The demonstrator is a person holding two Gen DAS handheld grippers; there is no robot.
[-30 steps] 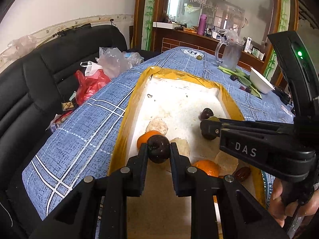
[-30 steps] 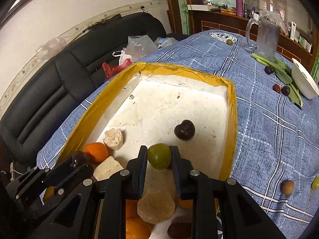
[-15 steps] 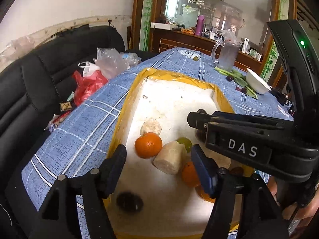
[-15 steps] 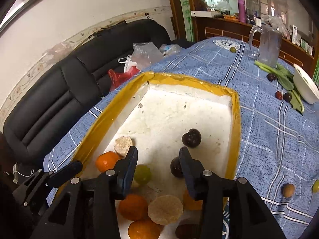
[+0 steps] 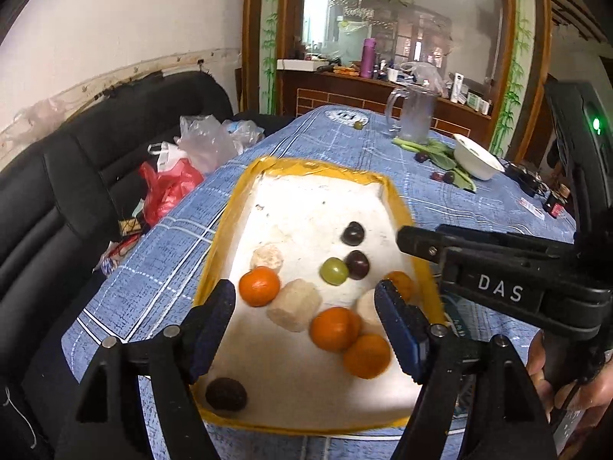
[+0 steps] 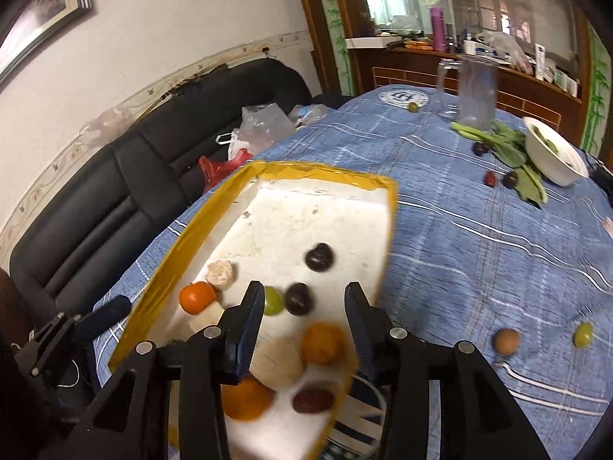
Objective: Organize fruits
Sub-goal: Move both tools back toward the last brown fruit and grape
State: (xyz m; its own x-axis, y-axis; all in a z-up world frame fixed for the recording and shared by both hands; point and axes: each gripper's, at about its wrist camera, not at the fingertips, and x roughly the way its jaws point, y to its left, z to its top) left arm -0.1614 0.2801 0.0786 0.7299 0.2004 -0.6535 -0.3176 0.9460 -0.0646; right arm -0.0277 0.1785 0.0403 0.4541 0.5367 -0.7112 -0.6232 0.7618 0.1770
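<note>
A white foam tray point(image 5: 230, 214) point(image 6: 214, 211) with a yellow taped rim holds oranges point(image 5: 259, 285), pale lumps point(image 5: 294, 304), a green fruit point(image 5: 334, 271) point(image 6: 272, 301) and dark plums point(image 5: 357, 264) point(image 6: 299, 299). Another dark plum point(image 5: 226, 393) lies in the tray's near left corner. My left gripper point(image 5: 304, 291) hovers above the tray's near end, its jaws opening with nothing between the pads. My right gripper point(image 6: 304, 289) is also open and empty, above the tray's near right side.
On the blue checked cloth to the right lie a brown fruit point(image 6: 506, 341) and a green grape point(image 6: 583, 334). Further back are dark plums point(image 6: 509, 179), leafy greens point(image 6: 509, 149), a white bowl point(image 6: 555, 157) and a glass jug point(image 6: 477, 96). A black sofa point(image 5: 95, 176) with bags runs along the left.
Both grippers opened and drew back and up from the tray. The left let go of a dark plum, the right a green fruit; both fruits now lie in the tray.
</note>
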